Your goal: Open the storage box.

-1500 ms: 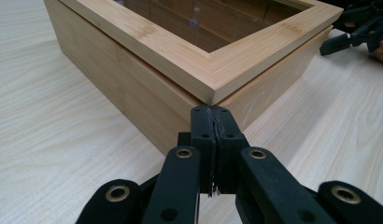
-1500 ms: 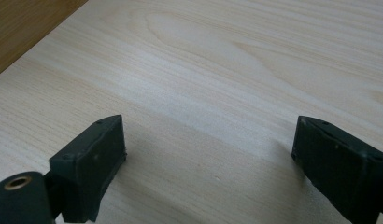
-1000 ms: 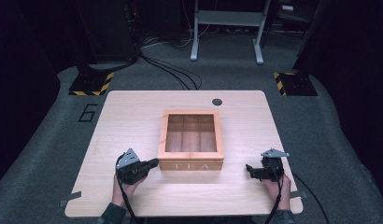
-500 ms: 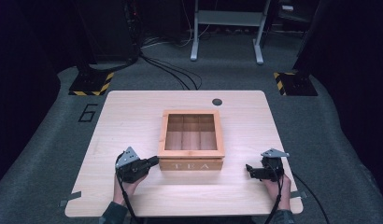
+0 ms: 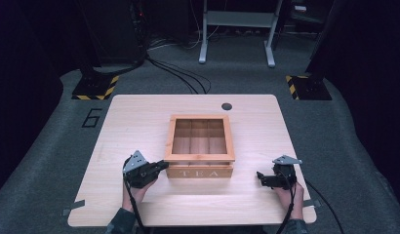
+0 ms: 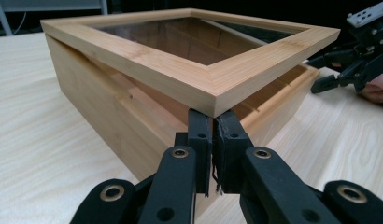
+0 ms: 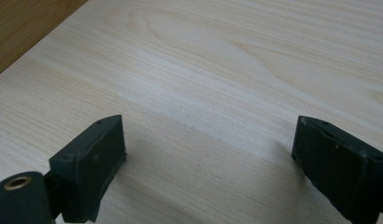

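High view: we see a wooden tea box (image 5: 200, 146) near the middle of the light wood table (image 5: 139, 117), its front panel lettered "TEA" and facing the person. Its glass-paned lid (image 5: 199, 157) lies over the divided compartments. The left gripper (image 5: 156, 167) sits at the box's front-left corner, tips against the lid's corner. The right gripper (image 5: 261, 176) rests on the table to the right of the box, well apart from it, pointing toward it. A dark round grommet (image 5: 227, 106) sits near the table's far edge.

Left gripper view: we note the left gripper (image 6: 213, 128) with its jaws pressed together, nothing clamped between them; the tips sit right under the corner of the lid (image 6: 213, 88). The lid is raised slightly off the tea box (image 6: 110, 112) at this corner, with a gap showing along the box's rim. The dividers inside show through the glass. The right gripper (image 6: 327, 72) appears at the far right, over the table (image 6: 35, 140).

Right gripper view: we record the right gripper (image 7: 208, 144) with jaws standing wide apart, bare table (image 7: 217, 70) between them, nothing held. A darker strip of the tea box (image 7: 26, 28) crosses the upper-left corner.
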Demonstrator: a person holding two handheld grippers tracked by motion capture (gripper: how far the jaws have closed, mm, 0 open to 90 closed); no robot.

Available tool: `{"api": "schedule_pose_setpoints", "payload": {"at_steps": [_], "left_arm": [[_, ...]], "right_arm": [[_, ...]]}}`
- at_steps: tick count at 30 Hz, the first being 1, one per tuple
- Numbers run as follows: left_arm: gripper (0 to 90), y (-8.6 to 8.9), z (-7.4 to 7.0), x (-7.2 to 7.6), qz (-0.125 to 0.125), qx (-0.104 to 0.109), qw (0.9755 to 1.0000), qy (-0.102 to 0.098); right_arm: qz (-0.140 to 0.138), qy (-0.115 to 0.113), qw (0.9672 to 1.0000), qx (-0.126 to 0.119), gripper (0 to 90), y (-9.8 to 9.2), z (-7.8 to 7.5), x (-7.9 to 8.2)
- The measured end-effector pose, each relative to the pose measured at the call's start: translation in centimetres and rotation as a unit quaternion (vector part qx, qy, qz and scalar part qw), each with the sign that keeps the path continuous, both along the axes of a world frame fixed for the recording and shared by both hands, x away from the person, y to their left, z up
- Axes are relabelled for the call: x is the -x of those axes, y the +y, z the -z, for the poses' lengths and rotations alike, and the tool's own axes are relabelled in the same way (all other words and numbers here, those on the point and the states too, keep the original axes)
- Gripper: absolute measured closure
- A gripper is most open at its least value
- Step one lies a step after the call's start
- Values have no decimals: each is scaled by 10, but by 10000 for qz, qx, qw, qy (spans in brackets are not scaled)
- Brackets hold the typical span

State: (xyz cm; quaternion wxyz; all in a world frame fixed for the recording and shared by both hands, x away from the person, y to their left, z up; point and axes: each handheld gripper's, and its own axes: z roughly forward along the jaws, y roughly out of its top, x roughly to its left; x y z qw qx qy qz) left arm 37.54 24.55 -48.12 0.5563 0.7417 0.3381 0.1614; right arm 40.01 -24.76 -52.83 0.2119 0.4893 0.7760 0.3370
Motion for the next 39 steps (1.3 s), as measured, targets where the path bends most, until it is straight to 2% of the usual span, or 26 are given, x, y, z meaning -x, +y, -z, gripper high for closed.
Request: {"api": "schedule_pose_setpoints", "payload": {"at_steps": [5,21,30,36,39], "left_arm": [[849,-1,-6,-5,10,-60,10000,-69],[845,0,-25,-16,-1,60,9997,-236],[845,-4,-26,-27,-2,103,9997,-214],[845,-6,-31,-31,7,175,9995,-281],[845,-7,-34,-35,26,140,9993,-347]], "right_arm": [[0,0,10000,1,92,0,0,0],[-6,-3,10000,1,92,0,0,0],[-3,0,10000,-1,92,0,0,0],[-13,-9,10000,7,92,0,0,0],[-13,-6,10000,6,92,0,0,0]]}}
